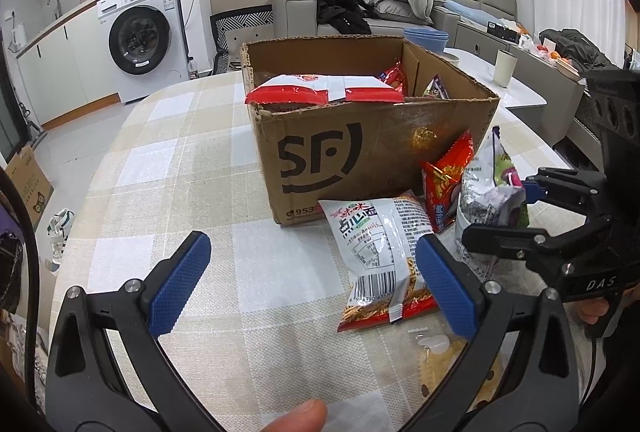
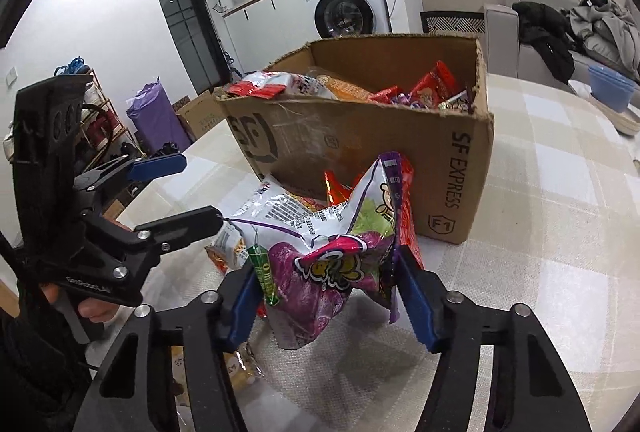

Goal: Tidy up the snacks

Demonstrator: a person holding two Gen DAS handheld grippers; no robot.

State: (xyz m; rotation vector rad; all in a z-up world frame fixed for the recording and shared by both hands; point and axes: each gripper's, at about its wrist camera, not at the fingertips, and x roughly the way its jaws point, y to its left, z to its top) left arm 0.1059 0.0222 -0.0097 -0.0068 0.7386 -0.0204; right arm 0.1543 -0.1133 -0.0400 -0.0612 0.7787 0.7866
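Purple snack bag [image 2: 328, 272] pinched between right gripper's [image 2: 326, 302] fingers [image 2: 416, 304].

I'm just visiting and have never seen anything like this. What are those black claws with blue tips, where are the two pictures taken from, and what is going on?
No robot here: a person holds a hand-operated two-finger clamp in each hand. Each clamp carries a wide-angle camera looking forward along its blue fingers, so each picture is one clamp's view.

In the left clamp's picture, the left gripper is open and holds nothing; a white noodle-snack packet lies on the checked tablecloth beside its right finger.

In the right clamp's picture, the right gripper is shut on a purple snack bag.

Behind stands an open cardboard box already holding snack packets. More packets lie in front of it, including a red packet.
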